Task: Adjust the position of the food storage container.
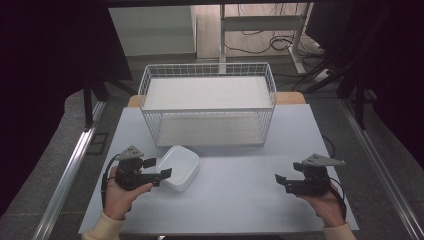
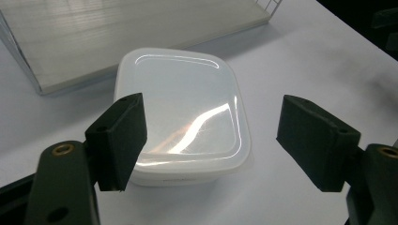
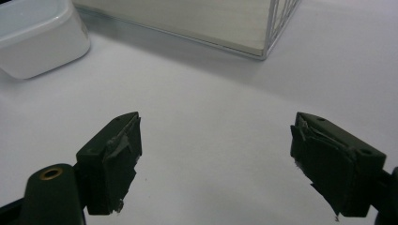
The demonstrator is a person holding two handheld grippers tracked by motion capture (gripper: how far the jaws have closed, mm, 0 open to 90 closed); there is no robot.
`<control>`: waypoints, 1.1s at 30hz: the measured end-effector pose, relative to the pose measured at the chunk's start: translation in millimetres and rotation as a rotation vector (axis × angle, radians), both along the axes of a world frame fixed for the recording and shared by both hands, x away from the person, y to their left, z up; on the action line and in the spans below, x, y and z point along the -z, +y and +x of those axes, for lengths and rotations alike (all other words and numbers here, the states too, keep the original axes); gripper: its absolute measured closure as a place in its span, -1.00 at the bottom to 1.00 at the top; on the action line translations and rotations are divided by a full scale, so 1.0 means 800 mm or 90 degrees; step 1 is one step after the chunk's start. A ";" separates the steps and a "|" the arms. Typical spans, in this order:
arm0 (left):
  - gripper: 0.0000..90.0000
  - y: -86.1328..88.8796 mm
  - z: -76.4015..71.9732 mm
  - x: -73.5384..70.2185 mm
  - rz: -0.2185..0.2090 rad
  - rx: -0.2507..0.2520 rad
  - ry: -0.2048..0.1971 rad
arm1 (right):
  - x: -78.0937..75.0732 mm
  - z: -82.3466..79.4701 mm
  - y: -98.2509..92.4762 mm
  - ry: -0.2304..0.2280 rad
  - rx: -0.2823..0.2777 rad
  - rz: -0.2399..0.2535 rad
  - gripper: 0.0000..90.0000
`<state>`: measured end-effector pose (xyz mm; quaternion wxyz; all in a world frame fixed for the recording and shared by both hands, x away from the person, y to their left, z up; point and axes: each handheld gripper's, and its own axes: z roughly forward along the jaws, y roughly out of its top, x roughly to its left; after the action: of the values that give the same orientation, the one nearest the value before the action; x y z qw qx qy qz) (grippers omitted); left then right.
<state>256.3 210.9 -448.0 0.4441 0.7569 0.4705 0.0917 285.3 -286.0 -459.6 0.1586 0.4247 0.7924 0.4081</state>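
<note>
- High view cuts off both forearms at the bottom edge, so just the cream sleeve cuffs and the hands show; the left tongs (image 1: pixel 162 176) sit in the left hand (image 1: pixel 119 196) and the right tongs (image 1: pixel 281 181) in the right hand (image 1: pixel 327 204).
- Left tongs are released, jaws spread wide and pointed at the white lidded container (image 1: pixel 178 167); their tips stand just at its near-left edge, and I cannot tell from above whether they touch it.
- Left gripper view has the container (image 2: pixel 180 117) lying between and beyond the two jaws, its near-left corner hidden behind the left jaw; glare on the lid washes out any detail.
- Right tongs are released too, gaping over bare surface, well apart from the container; the right gripper view crops the container (image 3: pixel 40 40) at the top-left corner.
- Pads of the right tongs look ragged and torn at the edges.
- Container rests on the surface (image 1: pixel 235 200) just in front of the wire basket (image 1: pixel 207 102), left of centre.
- Surface is pale grey-white and matt, with a wooden strip peeping out at its far corners.
- Room around it is dim: dark drapes at both sides, metal rails on a grey floor, cables and a frame leg beyond the basket.
</note>
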 end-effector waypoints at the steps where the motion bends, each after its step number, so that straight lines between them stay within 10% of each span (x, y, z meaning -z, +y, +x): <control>1: -0.46 0.000 0.000 0.001 0.000 0.000 0.000 | -0.001 0.000 0.000 -0.002 -0.001 -0.001 -0.62; 33: -0.31 0.012 -0.014 -0.010 0.001 0.001 -0.012 | -0.005 0.001 0.001 0.017 -0.007 0.001 -0.54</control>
<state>245.0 220.5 -440.2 0.4481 0.7567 0.4657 0.0986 286.1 -285.4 -455.4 0.1457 0.4258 0.7964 0.4040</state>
